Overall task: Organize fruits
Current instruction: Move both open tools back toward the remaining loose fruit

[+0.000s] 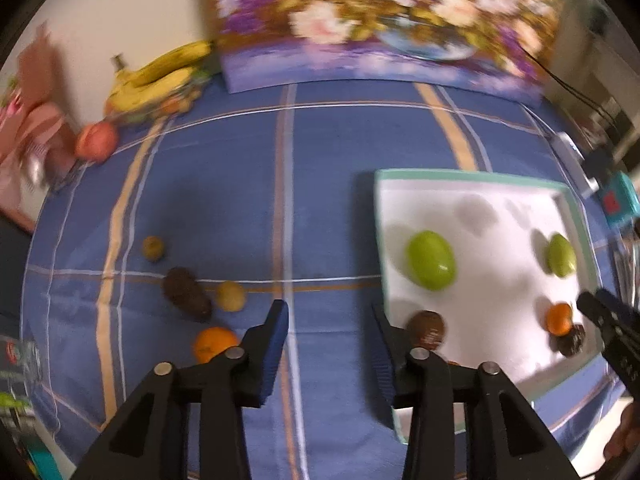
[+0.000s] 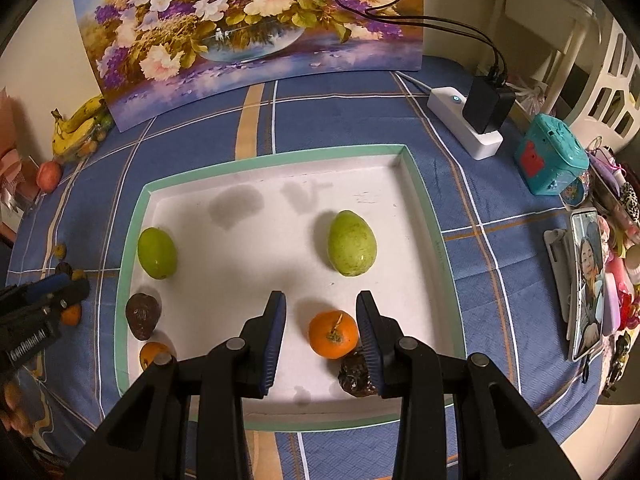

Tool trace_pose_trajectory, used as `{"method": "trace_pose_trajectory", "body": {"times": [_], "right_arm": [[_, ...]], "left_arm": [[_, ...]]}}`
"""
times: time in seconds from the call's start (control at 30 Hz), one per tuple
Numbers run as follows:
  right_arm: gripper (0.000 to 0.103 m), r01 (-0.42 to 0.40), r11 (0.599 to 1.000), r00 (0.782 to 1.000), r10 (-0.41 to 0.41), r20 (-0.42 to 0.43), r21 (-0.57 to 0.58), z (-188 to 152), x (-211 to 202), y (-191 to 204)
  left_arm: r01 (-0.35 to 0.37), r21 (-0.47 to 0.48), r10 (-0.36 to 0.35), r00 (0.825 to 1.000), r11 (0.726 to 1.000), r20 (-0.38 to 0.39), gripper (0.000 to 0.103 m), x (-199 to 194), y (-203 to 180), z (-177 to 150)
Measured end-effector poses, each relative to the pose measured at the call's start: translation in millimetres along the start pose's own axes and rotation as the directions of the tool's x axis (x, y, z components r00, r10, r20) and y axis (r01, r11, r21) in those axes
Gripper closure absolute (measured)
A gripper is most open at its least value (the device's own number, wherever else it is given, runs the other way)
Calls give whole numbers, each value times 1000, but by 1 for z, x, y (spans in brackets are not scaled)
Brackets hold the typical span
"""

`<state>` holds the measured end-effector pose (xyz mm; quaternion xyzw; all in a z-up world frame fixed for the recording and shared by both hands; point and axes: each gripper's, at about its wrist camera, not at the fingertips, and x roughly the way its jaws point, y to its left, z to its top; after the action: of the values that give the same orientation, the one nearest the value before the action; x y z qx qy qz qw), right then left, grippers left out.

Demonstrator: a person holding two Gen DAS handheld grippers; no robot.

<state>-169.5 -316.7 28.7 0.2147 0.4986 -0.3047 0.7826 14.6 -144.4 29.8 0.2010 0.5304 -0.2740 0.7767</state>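
The white, green-rimmed tray [image 2: 136, 216] already holds six fruits; four, including an orange [image 1: 214, 343], wait on the blue checked tabletop [image 1: 320, 200]. Both jaws stand released, empty.

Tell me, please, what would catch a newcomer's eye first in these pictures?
Probably the large flower painting propped against the wall at the back of the blue checked tablecloth. Next, the shallow white tray with a mint-green rim in the middle, holding two glossy green mangoes and a bright round orange that sits between the right gripper's open jaws.
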Motion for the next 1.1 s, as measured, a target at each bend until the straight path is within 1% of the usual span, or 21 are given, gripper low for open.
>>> {"method": "trace_pose_trajectory", "body": {"times": [0.03, 0.1, 0.13, 0.17, 0.2, 0.23, 0.27, 0.3, 0.33, 0.37, 0.43, 0.47, 0.53, 0.73, 0.93, 1.1], "right_arm": [[66, -2, 1000, 1000, 2, 0, -4, 0, 0, 2], [66, -9, 1000, 1000, 9, -1, -14, 0, 1, 6], [66, -10, 1000, 1000, 10, -1, -18, -1, 1, 8], [66, -11, 1000, 1000, 11, 0, -23, 0, 1, 10], [66, -12, 1000, 1000, 12, -1, -28, 0, 1, 12], [63, -13, 999, 1000, 13, 0, -35, 0, 2, 15], [57, -14, 999, 1000, 14, 1, -39, -1, 2, 16], [42, -15, 999, 1000, 15, 2, -43, -1, 2, 18], [33, -15, 999, 1000, 15, 4, -49, -1, 2, 20], [32, -14, 998, 1000, 14, 6, -54, -1, 2, 21], [31, -9, 998, 1000, 9, 6, -62, -1, 3, 23], [28, -6, 998, 1000, 7, 7, -63, -1, 3, 23], [12, -1, 998, 1000, 2, 10, -64, -2, 4, 24], [9, 7, 998, 999, -4, 54, -60, -1, 3, 28], [9, -7, 997, 994, 15, 112, -78, 0, 0, 43], [9, -34, 995, 993, 43, 108, -89, 0, 4, 61]], "left_arm": [[-2, -21, 2, 1000, 1000, -1, 57, 0, 7, 1], [-9, -60, 8, 1000, 998, -3, 50, 0, 21, 2], [-20, -75, 20, 1000, 997, -4, 38, 1, 27, 2], [-29, -83, 29, 1000, 996, -3, 31, 1, 31, 2], [-46, -92, 46, 999, 995, -3, 29, 1, 36, 3], [-61, -97, 61, 998, 993, -3, 26, 1, 40, 2], [-78, -101, 78, 997, 992, -6, 20, 2, 45, 2], [-85, -105, 84, 996, 991, -8, 17, 3, 46, 2], [-89, -110, 88, 996, 990, -12, 11, 4, 50, 1], [-91, -115, 90, 996, 989, -14, 5, 5, 52, 1], [-96, -118, 95, 995, 988, -15, 3, 5, 55, 0], [-101, -116, 100, 995, 988, -15, 1, 6, 56, 0], [-109, -106, 109, 994, 988, -9, 0, 5, 57, 0], [-131, -90, 133, 991, 987, 17, 0, 2, 60, 0], [-134, -114, 138, 990, 984, 27, 0, 0, 72, 1], [-175, -141, 181, 983, 974, 29, 0, 0, 92, 1]]}}
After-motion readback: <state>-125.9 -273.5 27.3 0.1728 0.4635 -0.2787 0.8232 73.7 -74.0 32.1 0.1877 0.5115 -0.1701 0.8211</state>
